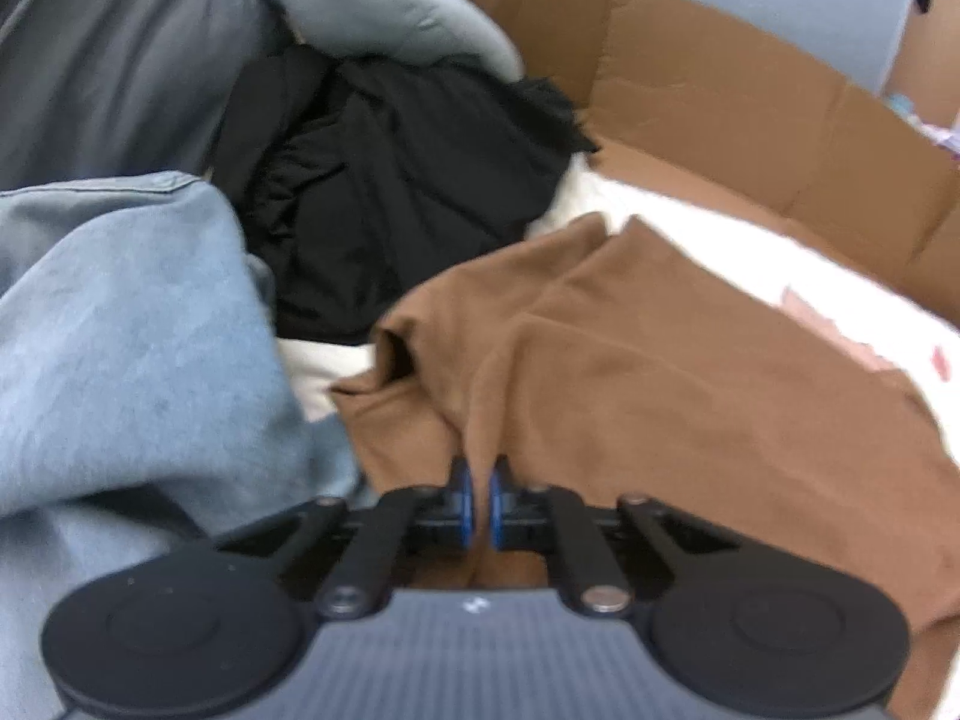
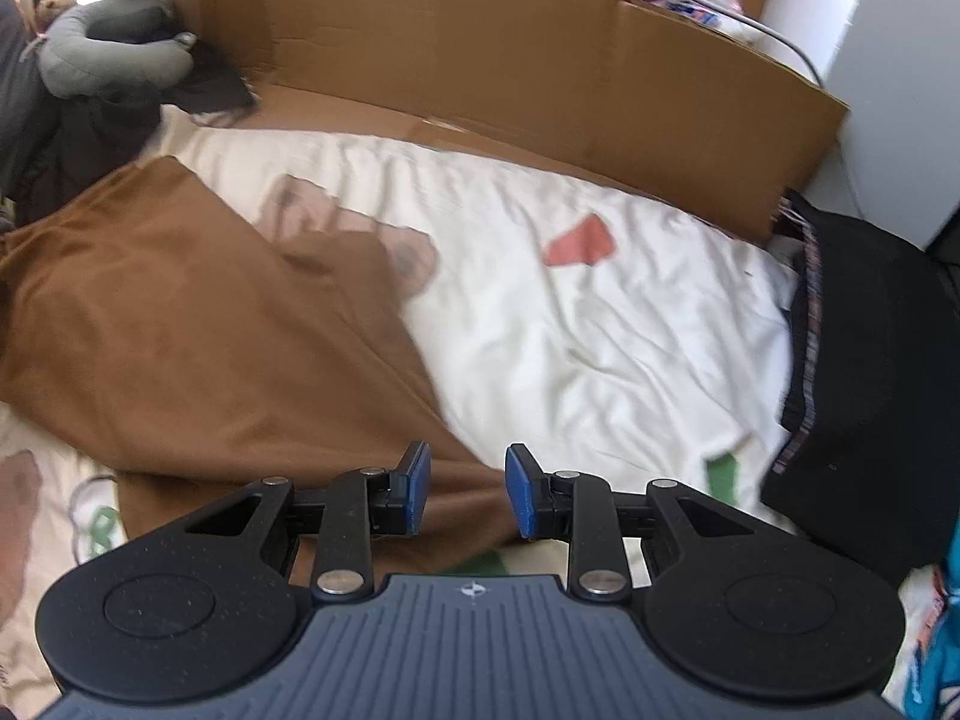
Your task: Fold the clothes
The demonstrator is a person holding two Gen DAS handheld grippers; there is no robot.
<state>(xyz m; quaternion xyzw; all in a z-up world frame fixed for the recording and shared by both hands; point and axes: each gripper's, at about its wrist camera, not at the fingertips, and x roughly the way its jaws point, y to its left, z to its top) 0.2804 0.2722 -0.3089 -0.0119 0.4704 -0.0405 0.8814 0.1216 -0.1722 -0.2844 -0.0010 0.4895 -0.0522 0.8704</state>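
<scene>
A brown garment (image 1: 660,372) lies spread and wrinkled on a white printed sheet (image 2: 600,330). My left gripper (image 1: 479,480) is shut on a raised fold of the brown garment near its lower left edge, with the cloth pinched between the blue pads. In the right wrist view the same brown garment (image 2: 198,324) fills the left half. My right gripper (image 2: 468,480) hovers over its lower right corner. Its blue pads stand apart and the brown cloth lies beneath the gap without being pressed.
A pale blue denim garment (image 1: 120,330) lies left of the brown one, with a black clothes heap (image 1: 384,180) and a grey cushion (image 1: 384,6) behind. A cardboard wall (image 2: 510,60) borders the far side. A dark folded garment (image 2: 870,360) sits at the right.
</scene>
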